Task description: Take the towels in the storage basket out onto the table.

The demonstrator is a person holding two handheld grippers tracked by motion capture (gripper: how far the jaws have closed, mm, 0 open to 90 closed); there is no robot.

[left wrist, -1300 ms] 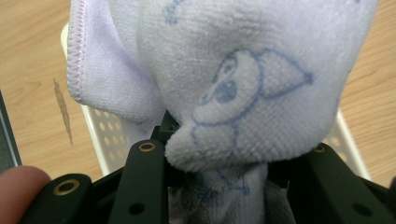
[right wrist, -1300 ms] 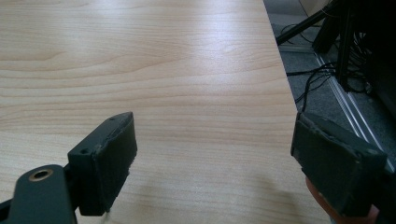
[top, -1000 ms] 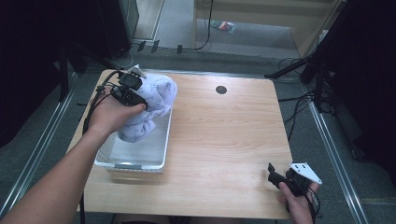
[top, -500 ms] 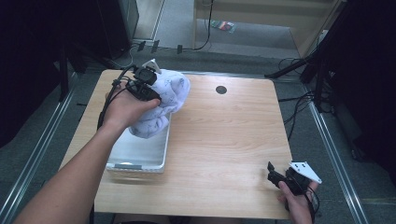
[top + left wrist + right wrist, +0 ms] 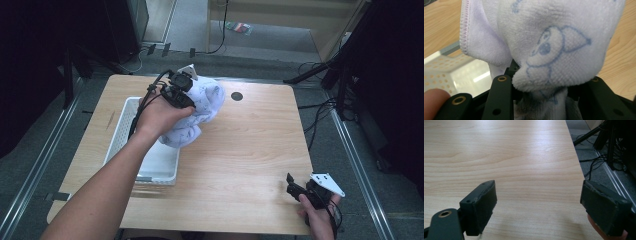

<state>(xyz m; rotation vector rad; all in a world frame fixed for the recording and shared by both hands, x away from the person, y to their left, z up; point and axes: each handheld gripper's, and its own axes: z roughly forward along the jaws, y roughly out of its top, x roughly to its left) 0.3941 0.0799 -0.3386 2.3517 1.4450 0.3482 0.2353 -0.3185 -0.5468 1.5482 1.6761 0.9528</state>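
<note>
Wooden table (image 5: pixel 250 150) — right half bare, towel (image 5: pixel 197 112) lifted

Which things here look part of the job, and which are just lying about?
In use: towel, clamped in the left gripper; white basket beside it.

Idle: right gripper, open, near the table corner; black disc; floor cables.
</note>
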